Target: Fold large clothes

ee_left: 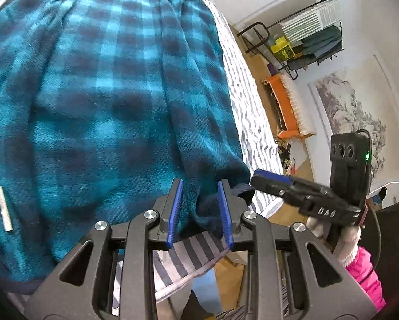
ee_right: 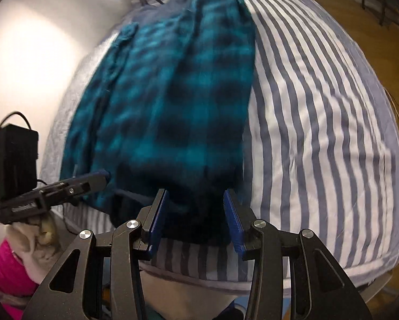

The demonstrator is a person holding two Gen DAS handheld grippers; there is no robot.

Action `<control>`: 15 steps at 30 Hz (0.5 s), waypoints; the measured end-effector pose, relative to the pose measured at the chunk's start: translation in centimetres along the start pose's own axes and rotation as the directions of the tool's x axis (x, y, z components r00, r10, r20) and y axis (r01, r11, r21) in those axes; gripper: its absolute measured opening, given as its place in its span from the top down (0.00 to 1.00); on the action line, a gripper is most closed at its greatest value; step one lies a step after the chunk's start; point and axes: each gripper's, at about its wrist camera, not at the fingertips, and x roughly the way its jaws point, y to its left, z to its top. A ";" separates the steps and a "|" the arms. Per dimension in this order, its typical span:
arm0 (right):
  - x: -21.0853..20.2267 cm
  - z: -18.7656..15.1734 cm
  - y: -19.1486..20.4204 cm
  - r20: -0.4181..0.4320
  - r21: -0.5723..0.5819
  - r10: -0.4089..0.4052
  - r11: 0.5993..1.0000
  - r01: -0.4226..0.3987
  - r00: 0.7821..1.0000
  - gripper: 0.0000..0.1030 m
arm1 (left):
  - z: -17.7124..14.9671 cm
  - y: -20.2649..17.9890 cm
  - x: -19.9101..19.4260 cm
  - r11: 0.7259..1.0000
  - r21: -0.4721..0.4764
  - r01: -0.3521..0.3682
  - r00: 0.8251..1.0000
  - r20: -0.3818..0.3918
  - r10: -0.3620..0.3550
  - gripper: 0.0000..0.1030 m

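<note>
Reading "DAS" on right gripper (ee_left: 263, 177), teal plaid garment (ee_left: 106, 93), striped bedsheet (ee_right: 319, 133)

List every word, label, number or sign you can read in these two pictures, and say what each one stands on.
"DAS": raised letters on the black body of the right claw, seen from the left wrist camera.
Raised lettering on the body of the left claw, seen from the right wrist camera: too blurred to read.
White tag on the teal plaid garment: no print can be made out.
Nothing else legible.
</note>
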 end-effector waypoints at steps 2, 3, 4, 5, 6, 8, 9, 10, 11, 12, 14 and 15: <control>0.6 -0.4 -0.3 -0.017 0.036 0.006 0.999 -0.005 1.000 0.60 | -0.4 -0.6 0.8 0.999 0.040 -0.017 1.000 -0.025 0.018 0.76; 1.0 -0.7 -0.4 -0.029 0.037 0.002 0.999 -0.001 1.000 0.60 | -0.7 -0.9 1.3 0.997 0.074 -0.035 0.999 -0.036 0.037 0.76; 1.2 -1.0 -0.1 -0.041 0.024 -0.012 1.000 0.013 0.999 0.60 | -1.1 -1.3 1.8 0.990 0.121 -0.068 0.996 -0.042 0.074 0.76; 1.5 -1.4 0.1 -0.056 -0.004 -0.041 0.999 0.041 0.998 0.60 | -1.5 -1.5 2.2 0.982 0.162 -0.099 0.993 -0.049 0.108 0.76; 1.6 -2.0 0.3 -0.063 -0.033 -0.073 0.997 0.071 0.995 0.60 | -2.0 -1.5 2.3 0.976 0.186 -0.113 0.991 -0.054 0.125 0.76; 1.3 -2.5 0.2 -0.065 -0.040 -0.071 0.997 0.068 0.995 0.60 | -2.7 -1.4 2.4 0.970 0.204 -0.130 0.988 -0.062 0.145 0.76; 0.8 -2.6 -0.3 -0.051 -0.019 -0.043 0.999 0.042 0.998 0.60 | -2.8 -1.2 2.0 0.976 0.188 -0.112 0.990 -0.060 0.125 0.76; 0.4 -2.7 -0.7 -0.036 -0.003 -0.017 1.000 0.017 0.999 0.60 | -2.6 -0.9 1.5 0.983 0.160 -0.086 0.994 -0.055 0.096 0.76; -0.2 -2.7 -1.2 -0.010 0.021 0.036 0.999 -0.036 0.999 0.60 | -2.4 -0.7 0.8 0.991 0.124 -0.051 0.997 -0.044 0.057 0.76; -0.7 -2.6 -1.6 0.006 0.043 0.080 0.996 -0.080 0.997 0.60 | -2.1 -0.5 0.3 0.994 0.102 -0.025 0.999 -0.033 0.028 0.76; -0.8 -2.3 -2.1 0.016 0.068 0.122 0.990 -0.123 0.992 0.60 | -1.1 -0.2 -0.9 0.998 0.055 0.006 1.000 0.008 -0.007 0.76; -0.7 -2.1 -2.1 0.013 0.072 0.127 0.989 -0.128 0.992 0.60 | -0.7 0.0 -1.2 0.999 0.040 0.005 1.000 0.021 -0.006 0.76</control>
